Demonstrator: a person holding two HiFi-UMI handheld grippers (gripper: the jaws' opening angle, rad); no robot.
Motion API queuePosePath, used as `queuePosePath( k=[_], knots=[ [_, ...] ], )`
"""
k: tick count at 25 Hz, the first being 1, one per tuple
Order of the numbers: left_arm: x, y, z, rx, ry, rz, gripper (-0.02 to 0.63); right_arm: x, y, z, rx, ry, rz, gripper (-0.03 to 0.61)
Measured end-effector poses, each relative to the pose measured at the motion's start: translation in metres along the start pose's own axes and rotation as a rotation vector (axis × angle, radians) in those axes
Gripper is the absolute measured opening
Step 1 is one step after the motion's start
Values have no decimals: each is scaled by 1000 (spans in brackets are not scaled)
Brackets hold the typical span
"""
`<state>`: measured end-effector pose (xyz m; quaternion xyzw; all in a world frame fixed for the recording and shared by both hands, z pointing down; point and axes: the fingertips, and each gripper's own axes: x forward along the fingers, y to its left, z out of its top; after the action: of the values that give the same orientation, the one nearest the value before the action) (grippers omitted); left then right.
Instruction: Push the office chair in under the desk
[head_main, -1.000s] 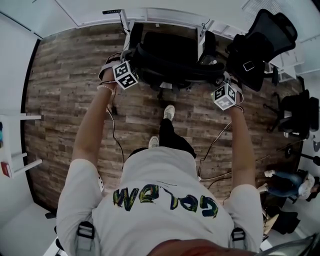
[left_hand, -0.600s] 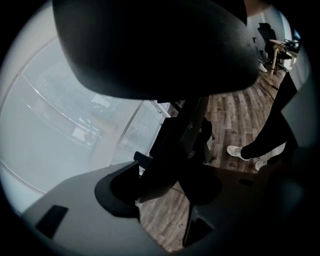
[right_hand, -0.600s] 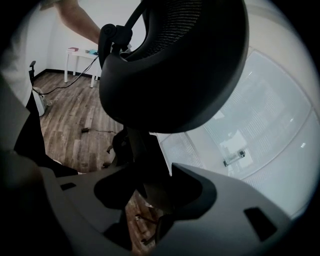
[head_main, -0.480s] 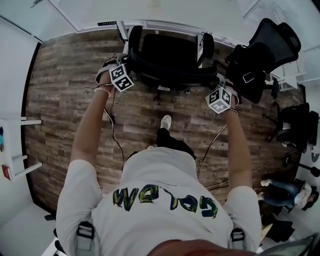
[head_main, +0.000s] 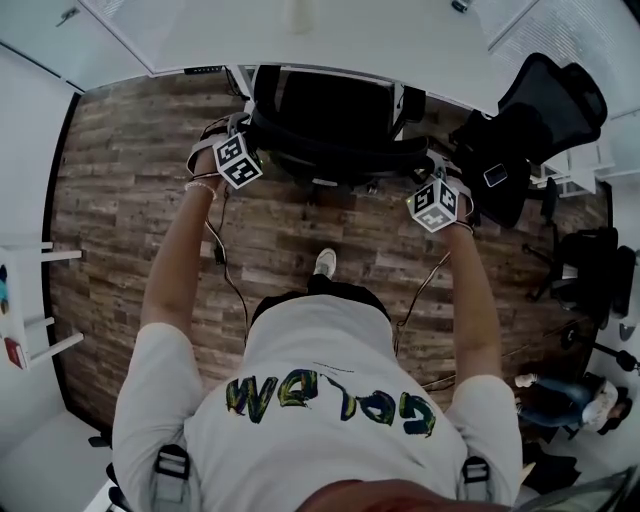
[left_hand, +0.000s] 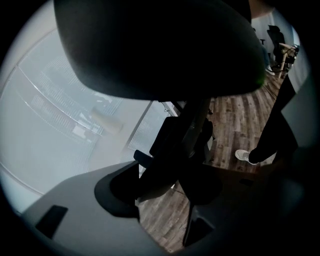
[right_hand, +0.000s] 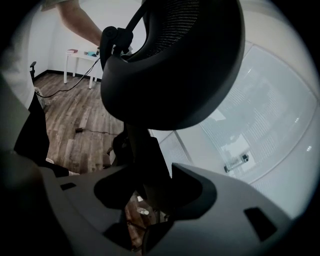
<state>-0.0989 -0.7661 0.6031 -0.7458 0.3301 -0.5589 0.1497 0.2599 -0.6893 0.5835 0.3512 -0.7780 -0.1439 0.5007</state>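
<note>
Tools first: left tool (left_hand: 165, 215) and right tool (right_hand: 150, 197) each stand wide, seemingly clamped on the back of the office chair (head_main: 330, 110). Seat lies partly under the white bench (head_main: 400, 40). Push under way, I judge; next calls for an even forward shove, armrests (head_main: 265, 85) clearing the edge.

No text reads clearly: the shirt (head_main: 330, 400) bears green-yellow lettering, seen upside down, its letters not decipherable.

Even, soft light; strong fisheye w/ dark corners in gripper views; office chair (left_hand: 160, 50) backlit, near-black.
</note>
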Motion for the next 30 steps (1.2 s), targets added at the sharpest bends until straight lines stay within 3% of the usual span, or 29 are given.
queuePosePath(
  k=[30],
  knots=[
    [115,123,50,29,-19,18,252,110,-130,1,8,17,-20,216]
  ],
)
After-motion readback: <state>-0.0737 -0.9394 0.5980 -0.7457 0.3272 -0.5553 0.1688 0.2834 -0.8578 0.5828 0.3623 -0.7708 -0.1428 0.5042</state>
